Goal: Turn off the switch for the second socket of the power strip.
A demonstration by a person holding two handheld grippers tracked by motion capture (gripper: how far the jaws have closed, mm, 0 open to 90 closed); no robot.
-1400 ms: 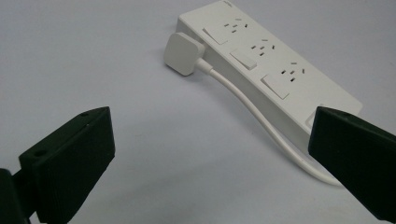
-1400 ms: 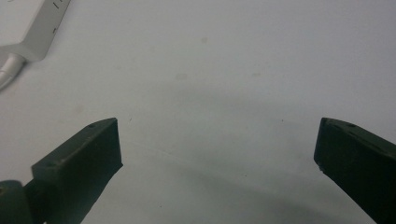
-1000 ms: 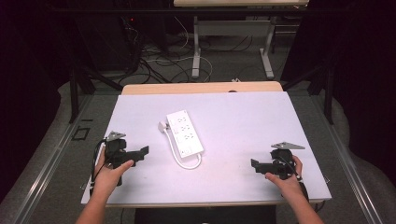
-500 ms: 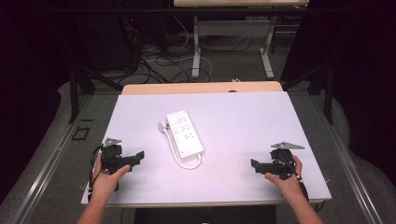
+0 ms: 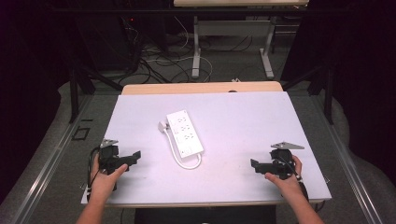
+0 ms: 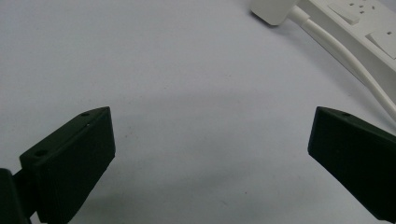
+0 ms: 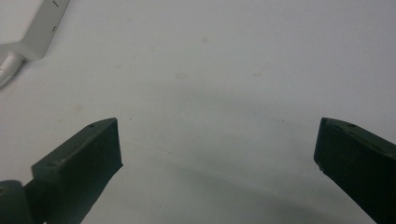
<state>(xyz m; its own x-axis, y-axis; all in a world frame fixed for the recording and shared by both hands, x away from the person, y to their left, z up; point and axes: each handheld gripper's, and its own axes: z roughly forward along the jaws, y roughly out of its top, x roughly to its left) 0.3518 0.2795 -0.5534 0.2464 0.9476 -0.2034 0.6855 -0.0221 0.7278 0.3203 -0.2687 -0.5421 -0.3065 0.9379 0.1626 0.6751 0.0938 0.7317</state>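
Near the middle of the pale lilac table top (image 5: 243,121) lies the white plastic power strip (image 5: 185,132), its thin white cord (image 5: 180,156) looping at 6 o'clock. Left gripper (image 5: 133,156) at 8 and right gripper (image 5: 254,164) at 4 both gape wide, holding nothing. My guess: snag that loose cord and the strip skids.

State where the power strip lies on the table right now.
In the high view the power strip lies flat near the middle of the white table, slightly left of centre, between the left gripper and the right gripper, touching neither.
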